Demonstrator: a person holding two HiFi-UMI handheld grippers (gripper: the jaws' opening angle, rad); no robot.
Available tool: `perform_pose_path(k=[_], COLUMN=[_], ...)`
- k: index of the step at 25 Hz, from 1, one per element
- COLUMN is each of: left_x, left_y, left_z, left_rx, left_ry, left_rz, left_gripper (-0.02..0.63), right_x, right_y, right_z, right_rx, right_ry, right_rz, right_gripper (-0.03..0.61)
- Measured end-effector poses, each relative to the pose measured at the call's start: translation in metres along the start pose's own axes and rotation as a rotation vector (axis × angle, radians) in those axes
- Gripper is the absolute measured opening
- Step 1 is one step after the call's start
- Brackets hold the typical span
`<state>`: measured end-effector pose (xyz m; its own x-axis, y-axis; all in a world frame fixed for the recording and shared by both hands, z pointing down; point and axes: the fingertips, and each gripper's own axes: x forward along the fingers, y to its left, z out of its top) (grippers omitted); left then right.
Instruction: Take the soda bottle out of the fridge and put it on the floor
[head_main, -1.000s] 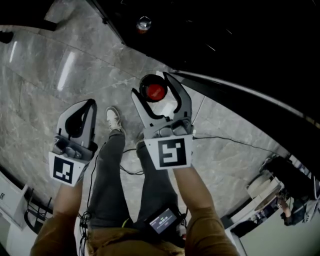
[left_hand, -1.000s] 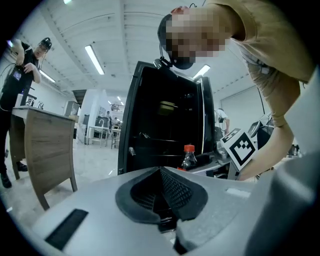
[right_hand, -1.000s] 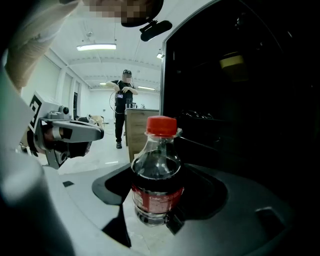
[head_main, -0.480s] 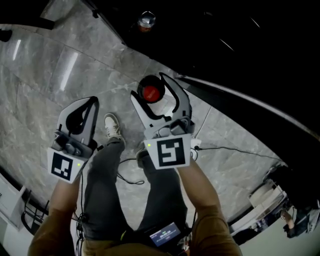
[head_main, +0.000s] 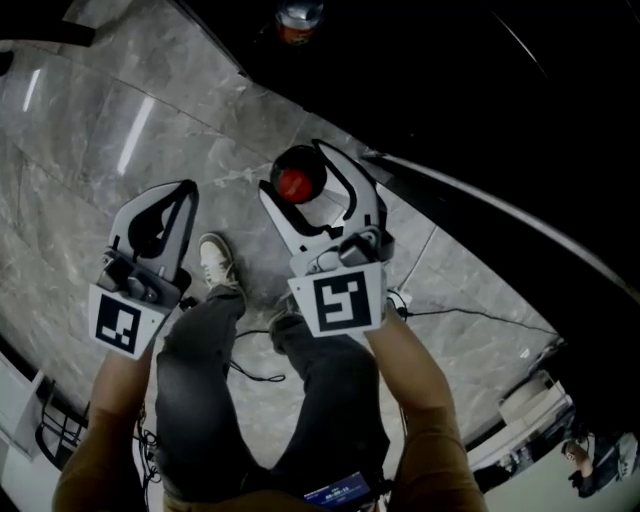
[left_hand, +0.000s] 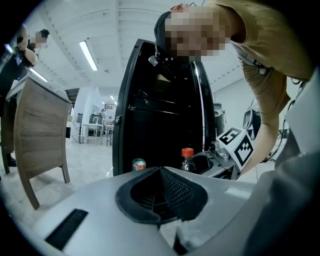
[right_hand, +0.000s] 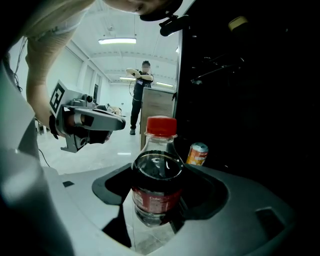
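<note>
Soda bottle held by the right tool in front of the open fridge. The right tool (head_main: 296, 172) has its jaws closed on the soda bottle (right_hand: 157, 176), gripping the clear body at the level of the red label. The bottle stands upright with its red cap on top and dark liquid inside. In the head view it lies outside the fridge (head_main: 480, 90), over the grey marble floor (head_main: 90, 130), just beside the fridge's lower edge. Whether the bottle's base touches the floor cannot be told.

The left tool (left_hand: 162, 194) has its jaws together, with nothing between them. It hangs to the left of the right tool, well apart from the bottle, and points towards the fridge.

A drinks can (right_hand: 198, 153) stands upright low in the dark fridge interior, behind and to the right of the bottle as the right gripper view shows it. The fridge door stands open.

The person's legs in grey trousers and one white shoe (head_main: 214, 264) show below the tools, and a thin cable (head_main: 480, 315) runs across the floor at right. A second person (right_hand: 140, 95) stands far back in the room, near a wooden panel (left_hand: 39, 132).
</note>
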<state>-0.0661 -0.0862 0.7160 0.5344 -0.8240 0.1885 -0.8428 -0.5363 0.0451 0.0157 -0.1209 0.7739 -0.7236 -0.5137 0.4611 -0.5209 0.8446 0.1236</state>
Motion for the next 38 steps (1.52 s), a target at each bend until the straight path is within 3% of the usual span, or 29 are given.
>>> perform_pose_path(k=[8, 15, 22, 30, 38], left_x=[0.023, 0.038, 0.057, 0.072, 0.082], left_y=[0.002, 0.014, -0.001, 0.019, 0.021], left_z=[-0.06, -0.11, -0.174, -0.217, -0.252], left_rx=[-0.054, 0.032, 0.123, 0.055, 0.064], left_ry=[0.01, 0.024, 0.087, 0.079, 0.093], left_rz=[-0.072, -0.089, -0.188, -0.169, -0.184], left_gripper=[0.002, 0.002, 0.002, 0.002, 0.002], right_x=[0.039, 0.066, 0.1, 0.133, 0.155], right_y=[0.001, 0.002, 0.01, 0.019, 0.032], right_z=[-0.053, -0.081, -0.13, -0.169, -0.205], right_rx=[-0.037, -0.092, -0.102, -0.078, -0.042], right_ry=[-0.001, -0.032, -0.024, -0.052, -0.013], right_rz=[0.012, 0.027, 0.069, 0.088, 0.083], right_gripper=[0.304, 0.304, 0.304, 0.304, 0.304])
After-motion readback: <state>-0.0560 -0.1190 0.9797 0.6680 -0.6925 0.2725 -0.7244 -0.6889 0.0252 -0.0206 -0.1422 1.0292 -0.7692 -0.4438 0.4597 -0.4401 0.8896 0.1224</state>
